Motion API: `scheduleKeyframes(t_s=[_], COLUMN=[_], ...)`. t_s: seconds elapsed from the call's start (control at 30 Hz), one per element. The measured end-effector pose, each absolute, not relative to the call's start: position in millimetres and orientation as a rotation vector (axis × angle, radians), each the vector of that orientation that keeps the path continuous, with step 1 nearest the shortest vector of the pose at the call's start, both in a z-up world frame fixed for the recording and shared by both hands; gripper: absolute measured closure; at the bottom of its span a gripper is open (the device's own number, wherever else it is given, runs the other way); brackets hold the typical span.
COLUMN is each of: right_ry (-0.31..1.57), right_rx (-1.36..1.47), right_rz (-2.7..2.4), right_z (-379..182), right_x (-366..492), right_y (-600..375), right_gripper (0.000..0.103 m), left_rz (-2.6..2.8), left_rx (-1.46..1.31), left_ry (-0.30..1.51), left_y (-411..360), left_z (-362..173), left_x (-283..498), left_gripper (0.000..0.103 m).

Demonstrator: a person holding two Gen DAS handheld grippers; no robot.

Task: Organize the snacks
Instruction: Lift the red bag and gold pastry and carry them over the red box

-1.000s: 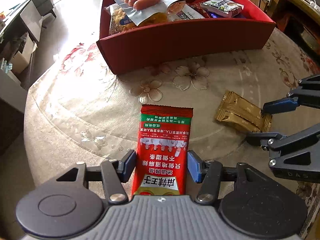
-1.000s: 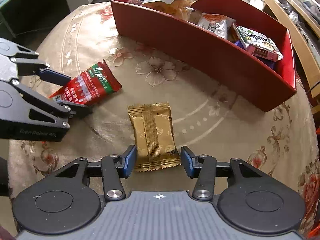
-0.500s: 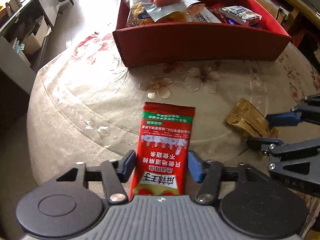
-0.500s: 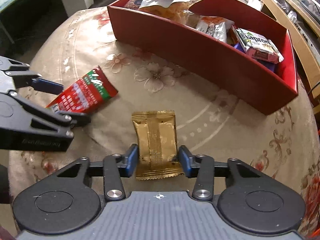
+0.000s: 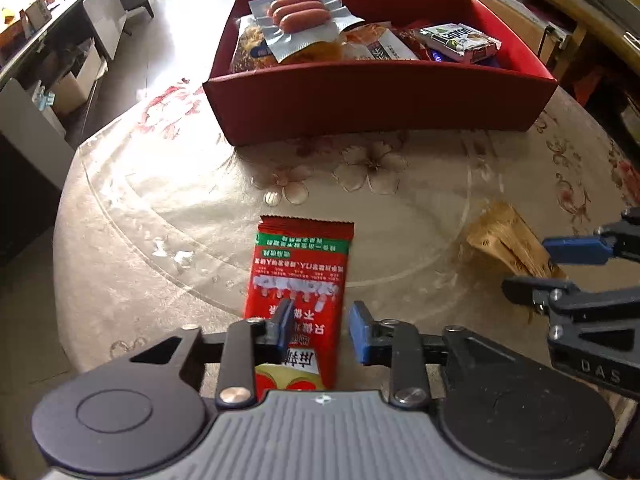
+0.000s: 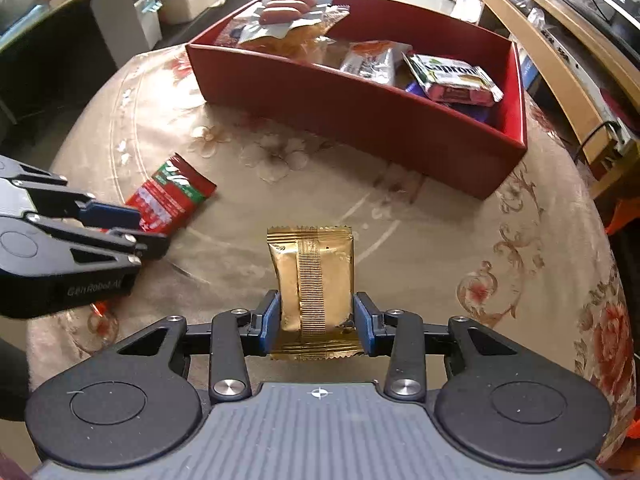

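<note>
My left gripper (image 5: 318,326) has just been closing, and now it pinches the red snack packet (image 5: 298,276) between its blue pads (image 5: 285,322). The packet looks bent where the left pad presses it. Its far end sticks out past the fingers, over the round table (image 5: 160,200). The table has a cloth with pale flowers on it.

My right gripper (image 6: 318,320) has closed too, and it grips the gold snack packet (image 6: 316,276) tight from both sides. The gold packet stands up between the pads, with its ribbed seam running down the middle. I think it is lifted off the cloth, but I cannot tell for sure.

From the right camera I see the left gripper (image 6: 132,228) off to the left, with the red packet (image 6: 172,196) in its fingers. From the left camera I see the right gripper (image 5: 552,268) off to the right, with the gold packet (image 5: 504,240) in it. The two packets are well apart.

The red box (image 5: 380,100) sits at the far side of the table. It already has snacks in it. A silver pack of sausages (image 5: 298,14) lies on top at the left end. A white and green bar (image 5: 460,38) lies toward the right end. The box is well away from both of my grippers.
</note>
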State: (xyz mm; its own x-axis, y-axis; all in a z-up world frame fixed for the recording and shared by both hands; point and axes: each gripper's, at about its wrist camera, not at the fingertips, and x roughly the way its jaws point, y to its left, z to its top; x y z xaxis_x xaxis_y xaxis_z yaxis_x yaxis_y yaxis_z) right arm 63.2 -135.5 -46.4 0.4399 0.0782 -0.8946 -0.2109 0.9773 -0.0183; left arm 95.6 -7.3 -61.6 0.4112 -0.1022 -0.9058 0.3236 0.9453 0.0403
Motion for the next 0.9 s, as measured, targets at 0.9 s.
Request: scheduleKeyframes(t_s=[0.9], right_ry=[1.135], right_rx=[-0.12], right_rz=[0.232], right_z=[-55.5], right_x=[79.3], right_y=[-135.5], right_gripper=[0.031], left_rz=[-0.205], left_rx=[0.075], left_ry=[1.182], left_y=[4.0], left_z=[-71.1], left_x=[106.9], left_gripper=[0.055])
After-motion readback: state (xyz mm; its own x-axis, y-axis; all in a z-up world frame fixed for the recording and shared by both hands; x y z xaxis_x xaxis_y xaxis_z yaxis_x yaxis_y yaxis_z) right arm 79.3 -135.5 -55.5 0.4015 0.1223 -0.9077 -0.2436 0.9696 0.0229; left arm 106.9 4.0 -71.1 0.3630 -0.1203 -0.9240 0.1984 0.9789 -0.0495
